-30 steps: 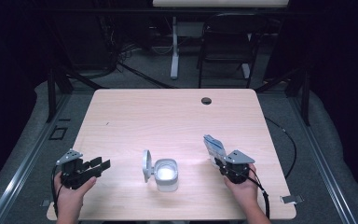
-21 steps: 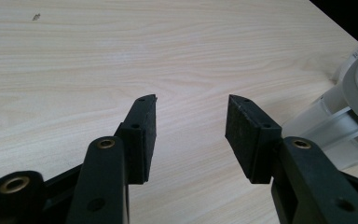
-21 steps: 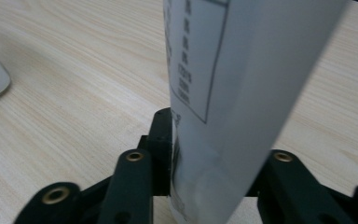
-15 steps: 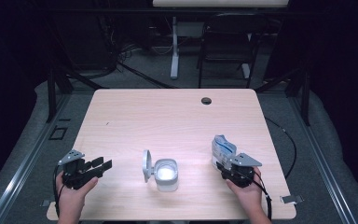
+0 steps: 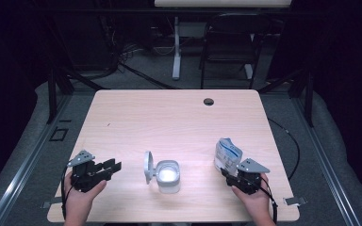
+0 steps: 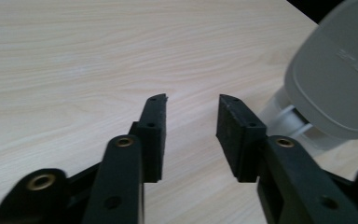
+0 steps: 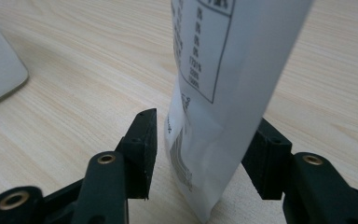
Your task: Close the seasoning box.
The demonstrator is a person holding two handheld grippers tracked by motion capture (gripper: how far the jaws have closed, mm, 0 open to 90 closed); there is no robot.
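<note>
**Pouch set upright and released beside the open container**

Step in hand, as I judge it: letting go of the pouch (image 5: pixel 227 155) after standing it on the surface (image 5: pixel 169 117). My right gripper (image 7: pixel 200 140) has just been opening its jaws. The pouch stands between them, a clear gap on the left pad's side, the other pad hidden behind the pouch. I read this as released, not grasping. My left gripper (image 6: pixel 191 121) has just been narrowing its jaws. They stand apart with nothing but bare wood between them.

Position, taken from the white container (image 5: pixel 168 175): the pouch stands well to its right, apart from it. My right hand (image 5: pixel 250 195) is just behind the pouch on the near side. My left hand (image 5: pixel 82 190) lies well to the container's left. The container's grey lid (image 6: pixel 335 79) is hinged up on the side facing my left gripper.

Condition of the pouch: white, flat-sided, soft, upright on its bottom edge, leaning slightly. Blue print on the face in the high view; black text and a ruled box on the face nearest my jaws. I cannot tell whether the top is sealed or cut.

Next move, in my judgement: back the right jaws off straight, without brushing the pouch, since it looks light and easily toppled. The left gripper is placed to take the lid or steady the container.
</note>
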